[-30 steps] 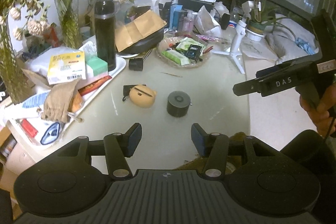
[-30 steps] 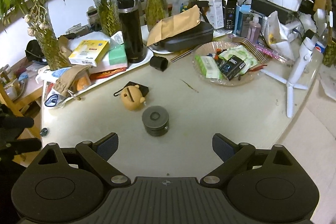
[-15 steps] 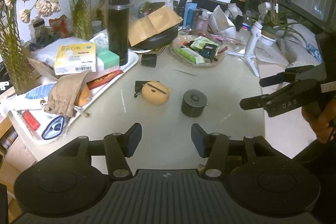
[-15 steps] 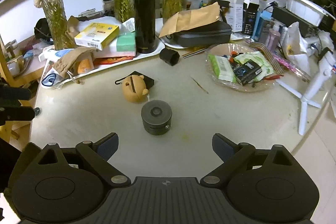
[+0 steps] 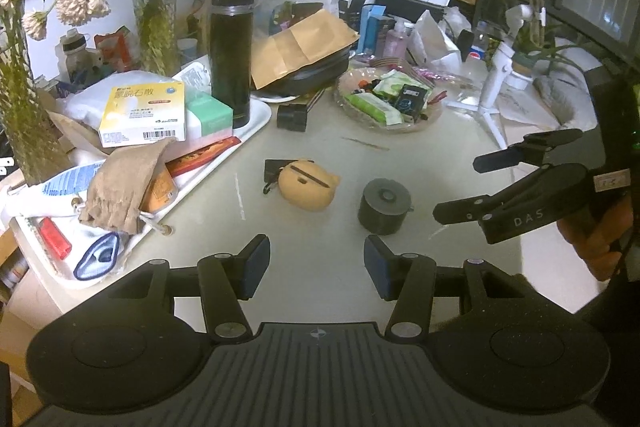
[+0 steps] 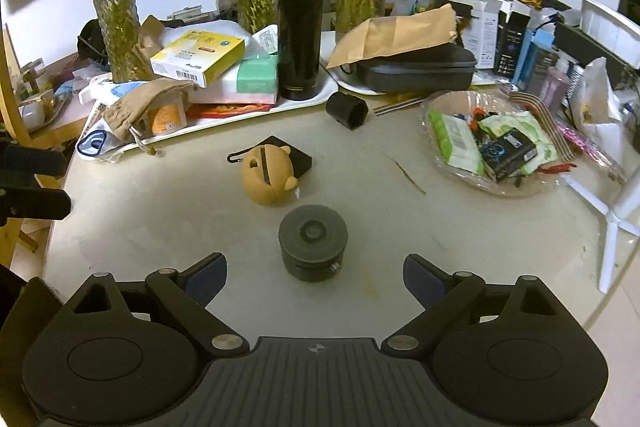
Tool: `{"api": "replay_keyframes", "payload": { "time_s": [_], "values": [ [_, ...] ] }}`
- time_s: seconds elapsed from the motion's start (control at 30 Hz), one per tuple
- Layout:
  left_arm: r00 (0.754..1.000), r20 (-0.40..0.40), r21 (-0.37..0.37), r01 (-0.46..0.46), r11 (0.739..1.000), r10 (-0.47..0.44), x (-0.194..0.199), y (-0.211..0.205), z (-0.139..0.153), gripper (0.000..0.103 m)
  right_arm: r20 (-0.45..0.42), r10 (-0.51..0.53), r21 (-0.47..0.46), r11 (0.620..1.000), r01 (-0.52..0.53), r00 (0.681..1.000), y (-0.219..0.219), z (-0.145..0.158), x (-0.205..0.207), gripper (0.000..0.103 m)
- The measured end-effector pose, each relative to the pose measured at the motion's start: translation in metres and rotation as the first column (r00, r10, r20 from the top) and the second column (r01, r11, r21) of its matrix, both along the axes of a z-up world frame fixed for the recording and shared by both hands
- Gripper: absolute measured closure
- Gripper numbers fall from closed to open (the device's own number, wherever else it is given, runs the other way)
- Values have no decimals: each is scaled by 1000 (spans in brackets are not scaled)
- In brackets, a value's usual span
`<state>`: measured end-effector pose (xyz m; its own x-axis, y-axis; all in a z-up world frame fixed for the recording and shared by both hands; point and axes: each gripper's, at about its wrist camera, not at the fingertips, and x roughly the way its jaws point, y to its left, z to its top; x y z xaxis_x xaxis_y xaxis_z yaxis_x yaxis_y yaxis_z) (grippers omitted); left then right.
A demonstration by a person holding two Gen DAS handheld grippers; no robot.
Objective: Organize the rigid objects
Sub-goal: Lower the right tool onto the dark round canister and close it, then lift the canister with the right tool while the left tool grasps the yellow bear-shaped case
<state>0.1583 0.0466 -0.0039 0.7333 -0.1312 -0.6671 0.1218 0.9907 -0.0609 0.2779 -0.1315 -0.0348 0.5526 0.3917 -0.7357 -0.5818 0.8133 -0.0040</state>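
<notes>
A dark grey cylinder (image 5: 385,206) (image 6: 313,243) stands on the pale round table (image 6: 440,239), with a tan bear-shaped case (image 5: 308,189) (image 6: 267,179) just beyond it on a flat black square. My right gripper (image 6: 314,279) (image 5: 456,187) is open wide, a short way off the cylinder and pointing at it, touching nothing. Nearer the table's front edge, my left gripper (image 5: 316,267) is open with only bare table between its fingers. A small black cup (image 5: 292,117) (image 6: 347,111) lies on its side further back.
A white tray (image 5: 256,115) at the left holds a black flask (image 5: 231,51), boxes and a cloth pouch. A glass dish (image 6: 500,191) of packets and a white tripod (image 6: 616,223) sit at the right. Vases with plants line the back.
Both grippers have come lower and closer to the table. The right gripper has rolled and moved in toward the grey cylinder. Neither gripper's opening has changed.
</notes>
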Motion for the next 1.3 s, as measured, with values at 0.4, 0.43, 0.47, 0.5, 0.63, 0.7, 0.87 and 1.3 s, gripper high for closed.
{"api": "replay_keyframes", "payload": {
  "time_s": [0.4,0.43,0.47,0.5,0.63,0.7,0.87,1.3],
  "values": [
    [1000,-1,38,-4,999,4,20,4,-22,52,-29,22,-21,1000,-23,999,14,-32,29,20],
    [1000,-4,32,-7,999,7,22,5,-23,52,-34,23,-19,1000,-24,999,15,-35,32,20],
    [1000,-7,26,-10,1000,10,23,7,-25,52,-35,24,-16,1000,-25,999,15,-36,34,20],
    [1000,-10,24,-13,1000,13,24,8,-26,52,-37,25,-14,1000,-25,999,17,-39,37,20],
    [1000,-17,30,-20,999,20,28,11,-28,52,-38,34,-11,999,-34,999,23,-47,48,21],
    [1000,-16,31,-17,999,18,31,12,-29,52,-42,40,-15,999,-41,998,27,-53,55,25],
    [1000,-7,28,-23,999,23,39,14,-28,52,-64,51,-21,998,-52,997,35,-64,65,36],
    [1000,19,74,-19,997,18,67,8,-34,48,-110,-10,2,1000,10,994,21,-59,63,42]
  ]
}}
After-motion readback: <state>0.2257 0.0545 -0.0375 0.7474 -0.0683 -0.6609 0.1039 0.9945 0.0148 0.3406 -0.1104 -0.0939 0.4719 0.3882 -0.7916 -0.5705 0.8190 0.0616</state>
